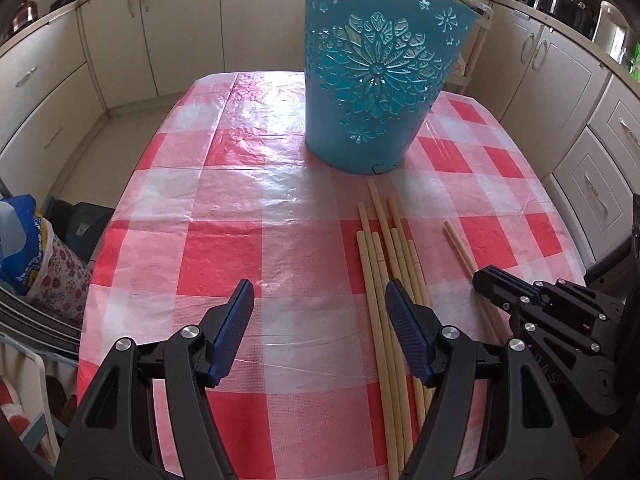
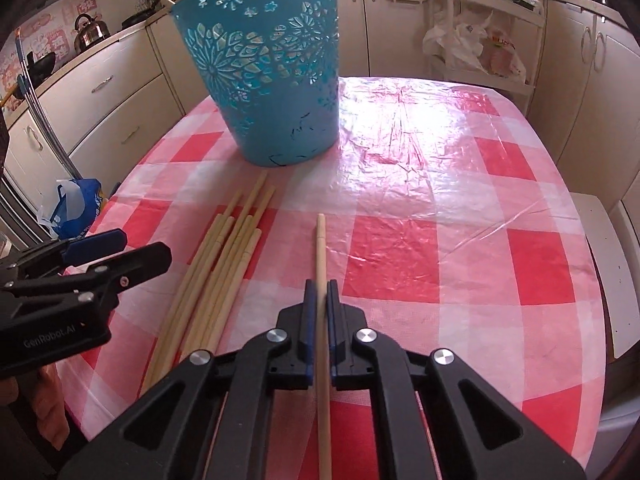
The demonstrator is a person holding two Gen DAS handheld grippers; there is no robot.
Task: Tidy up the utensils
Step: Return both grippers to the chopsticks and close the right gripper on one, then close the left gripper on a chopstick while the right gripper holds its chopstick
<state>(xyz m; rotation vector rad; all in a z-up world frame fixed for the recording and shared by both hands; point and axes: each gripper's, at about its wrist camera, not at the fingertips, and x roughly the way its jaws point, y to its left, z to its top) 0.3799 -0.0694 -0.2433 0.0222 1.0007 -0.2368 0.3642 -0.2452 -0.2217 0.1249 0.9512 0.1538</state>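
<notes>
Two claws: right claw (image 2: 319,294) clamps one chopstick (image 2: 320,240); left claw (image 1: 320,304) hovers apart.

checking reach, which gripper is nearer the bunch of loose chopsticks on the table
Left. The left gripper is open right beside the chopstick bunch, one finger over it. The right gripper sits off to the side, shut on a single chopstick.

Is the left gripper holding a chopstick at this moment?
No, the left gripper is wide open above the tablecloth, with nothing between its fingers.

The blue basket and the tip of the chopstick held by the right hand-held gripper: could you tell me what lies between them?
Only bare checkered tablecloth, per the right wrist view, between blue basket and held chopstick.
</notes>
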